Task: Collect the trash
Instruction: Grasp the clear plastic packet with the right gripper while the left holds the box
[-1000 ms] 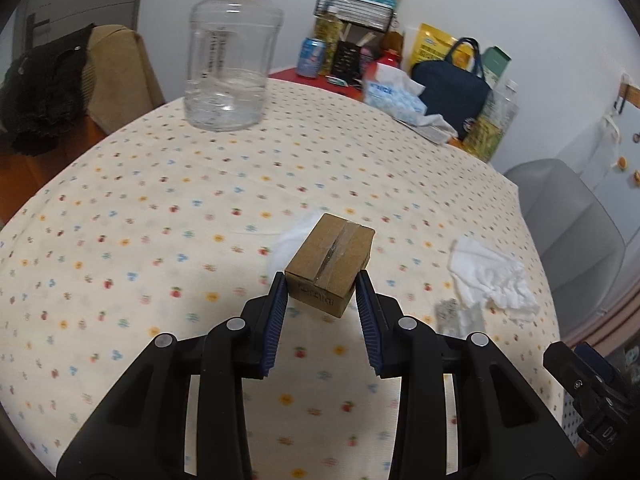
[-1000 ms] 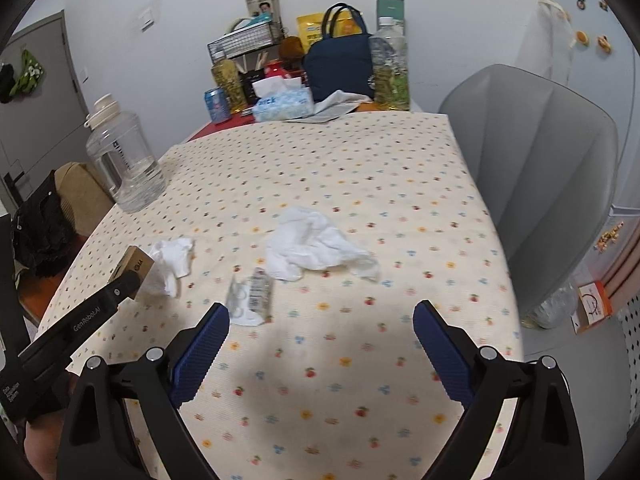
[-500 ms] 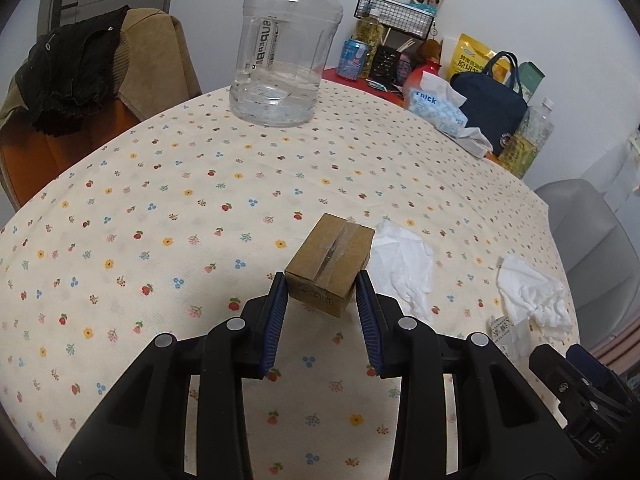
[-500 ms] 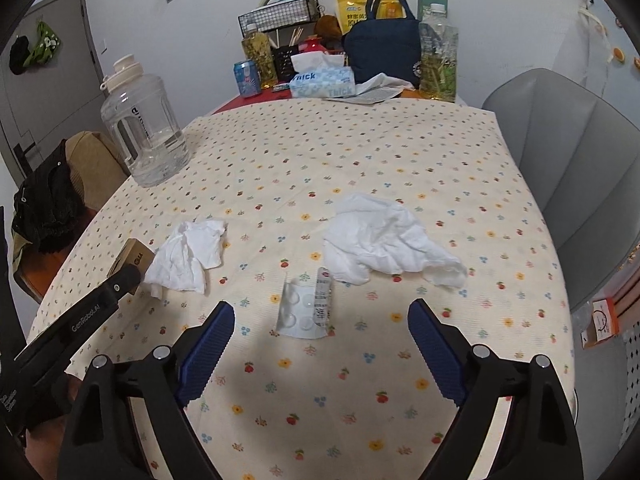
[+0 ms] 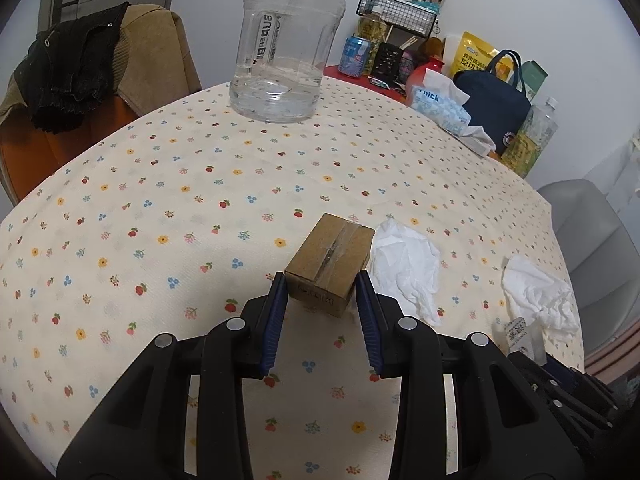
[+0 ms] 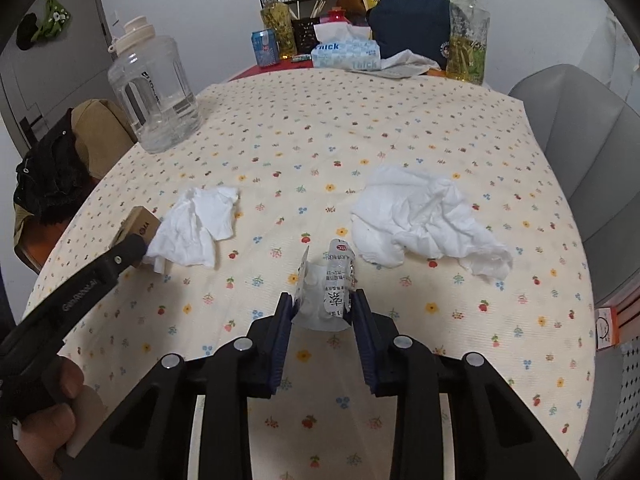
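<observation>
Right wrist view first: the jaws of the right gripper (image 6: 323, 308) have just been closing, and a crumpled plastic wrapper (image 6: 329, 293) now sits pinched between the blue pads, its far end sticking up off the desk (image 6: 400, 128). Beyond it lies a large crumpled tissue (image 6: 424, 220) to the right and a smaller tissue (image 6: 196, 228) to the left, both loose on the flowered cloth. In the left wrist view the left gripper (image 5: 322, 300) has its jaws pressed against the sides of a small cardboard box (image 5: 330, 264), which is lifted a little above the cloth (the smaller tissue (image 5: 404, 264) lies just beside it). Farther back stand a clear water jug (image 5: 282, 40) and, well apart at the far edge, a tissue box (image 5: 438, 108) with bottles and a dark bag. As for risk, I judge the wrapper the weak point: it is thin and slick, held only near one end, so a quick lift or a turn of the wrist could let it slide out. The box is gripped near its closer end, so it could pivot or drop if the hand tilts. With both grippers full, neither can take the tissues until something is put down.
</observation>
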### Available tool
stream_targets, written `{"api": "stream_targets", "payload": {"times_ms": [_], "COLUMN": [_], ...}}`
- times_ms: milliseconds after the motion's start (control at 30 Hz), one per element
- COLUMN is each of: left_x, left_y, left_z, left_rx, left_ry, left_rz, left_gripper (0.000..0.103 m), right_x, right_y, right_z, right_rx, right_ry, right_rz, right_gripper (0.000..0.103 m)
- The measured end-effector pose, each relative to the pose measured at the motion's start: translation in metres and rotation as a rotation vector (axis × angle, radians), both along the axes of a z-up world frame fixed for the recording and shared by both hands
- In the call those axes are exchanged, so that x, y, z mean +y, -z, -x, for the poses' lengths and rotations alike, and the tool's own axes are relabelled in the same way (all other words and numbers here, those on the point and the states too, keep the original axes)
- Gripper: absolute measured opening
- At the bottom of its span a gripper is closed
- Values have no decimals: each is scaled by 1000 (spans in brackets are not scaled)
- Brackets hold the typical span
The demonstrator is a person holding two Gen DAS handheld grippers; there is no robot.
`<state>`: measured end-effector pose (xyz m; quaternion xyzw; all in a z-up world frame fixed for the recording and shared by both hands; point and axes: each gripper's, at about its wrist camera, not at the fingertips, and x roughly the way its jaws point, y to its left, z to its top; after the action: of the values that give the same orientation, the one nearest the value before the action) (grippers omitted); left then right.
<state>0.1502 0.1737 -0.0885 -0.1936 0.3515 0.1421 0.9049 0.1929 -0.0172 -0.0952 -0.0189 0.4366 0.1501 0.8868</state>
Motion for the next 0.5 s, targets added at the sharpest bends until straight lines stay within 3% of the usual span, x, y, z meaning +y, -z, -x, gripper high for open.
{"api": "stream_targets", "payload": {"times_ms": [500], "left_x": [-46], "left_y": [-31], "left_z": [23], "left_rx": [-59], "left_ry": [74], "left_rz": [-49], "left_gripper": [35], "right_x": [-39], "right_y": [-48], "right_z": [48], "right_rx": [-103], "right_ry": [41], "right_rz": [-55], "right_gripper": [30]}}
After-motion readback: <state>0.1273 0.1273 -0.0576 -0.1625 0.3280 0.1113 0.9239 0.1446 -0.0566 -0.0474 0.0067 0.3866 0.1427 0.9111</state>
